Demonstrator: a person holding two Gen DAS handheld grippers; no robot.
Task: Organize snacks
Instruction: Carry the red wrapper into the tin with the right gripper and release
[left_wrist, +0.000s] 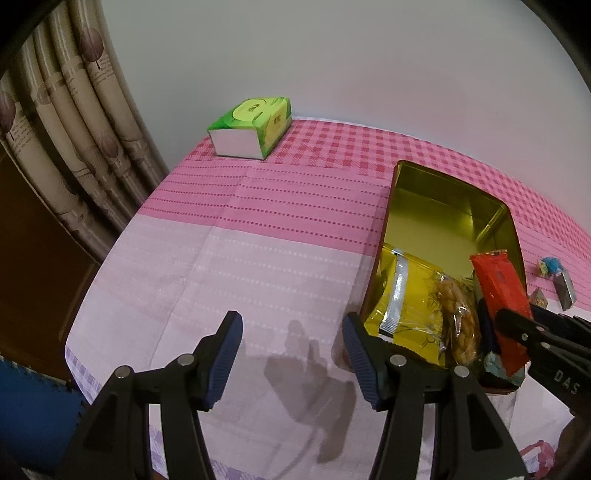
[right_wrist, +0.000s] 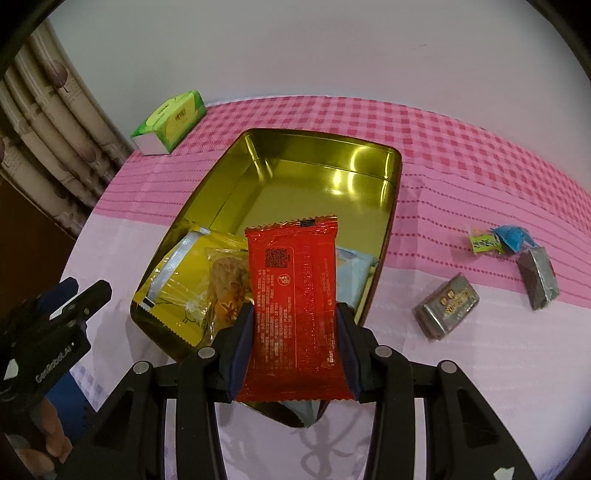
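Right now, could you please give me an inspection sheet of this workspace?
Surface: pink checked cloth on the table.
Job's things: gold tin, open, holds a yellow packet, a clear-wrapped pastry and a pale blue packet; red packet above it.
Clutter: tissue box; four small snacks on the cloth right of the tin.
Grippers: left claw open, empty; right claw shut on the red packet.
Cables: nothing seen.
Surroundings: white wall, curtain.

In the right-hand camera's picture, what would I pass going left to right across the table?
Green tissue box → gold tin → red snack packet held in the right gripper → dark foil-wrapped block → blue wrapped candy.
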